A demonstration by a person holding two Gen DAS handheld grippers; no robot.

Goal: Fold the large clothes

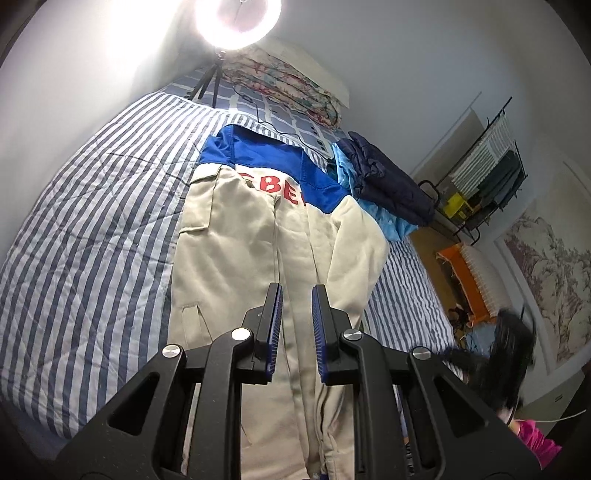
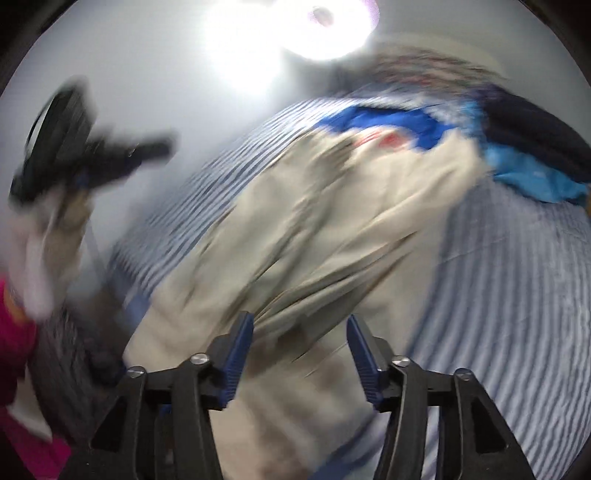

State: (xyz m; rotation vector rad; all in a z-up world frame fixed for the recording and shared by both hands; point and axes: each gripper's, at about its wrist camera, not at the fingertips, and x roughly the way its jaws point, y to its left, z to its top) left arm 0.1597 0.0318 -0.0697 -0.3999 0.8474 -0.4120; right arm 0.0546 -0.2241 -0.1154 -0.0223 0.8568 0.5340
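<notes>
A large beige garment [image 1: 236,236] with a blue top and red letters lies lengthwise on the striped bed [image 1: 92,221]. Its near end rises toward me and runs between the narrow-set blue pads of my left gripper [image 1: 296,288], which is shut on that fabric. In the blurred right wrist view the same garment [image 2: 295,229] lies creased ahead. My right gripper [image 2: 300,317] stands open just over its near end, and nothing is pinched between the pads. My left gripper [image 2: 110,155] shows there as a dark smear at upper left, with pale cloth hanging below it.
A ring light on a tripod [image 1: 236,22] and a folded floral quilt [image 1: 284,81] stand at the bed's far end. A navy padded jacket [image 1: 384,177] and a light blue garment [image 1: 388,218] lie at the right. A metal rack [image 1: 487,162], an orange basket [image 1: 461,280] and a person's pink sleeve [image 1: 535,439] are beyond.
</notes>
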